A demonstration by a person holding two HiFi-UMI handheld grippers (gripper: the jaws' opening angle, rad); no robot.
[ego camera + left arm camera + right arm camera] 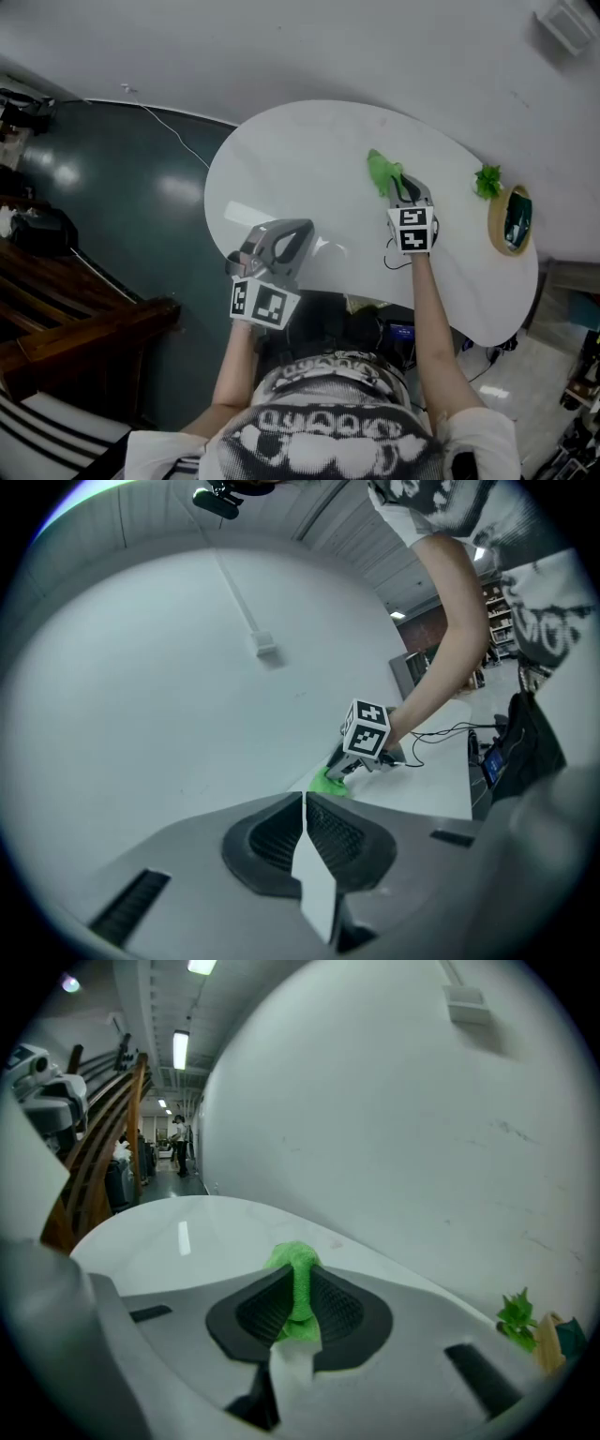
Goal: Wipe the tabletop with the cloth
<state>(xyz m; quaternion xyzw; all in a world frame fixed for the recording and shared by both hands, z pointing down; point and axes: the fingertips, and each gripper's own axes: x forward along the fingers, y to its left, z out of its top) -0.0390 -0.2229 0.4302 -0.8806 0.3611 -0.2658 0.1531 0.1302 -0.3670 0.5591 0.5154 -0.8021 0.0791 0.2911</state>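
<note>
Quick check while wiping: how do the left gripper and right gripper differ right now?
The right gripper is shut on the green cloth; the left gripper is shut on nothing. The right gripper reaches far across the tabletop, toward the wall; the left gripper is by its near edge. Both carry a marker cube.

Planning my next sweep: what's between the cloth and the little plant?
Only bare tabletop between cloth and plant, seen in the head view.

The bunched green cloth point(381, 171), pinched in the right claw point(399, 185), lies on the white tabletop point(300, 169).
</note>
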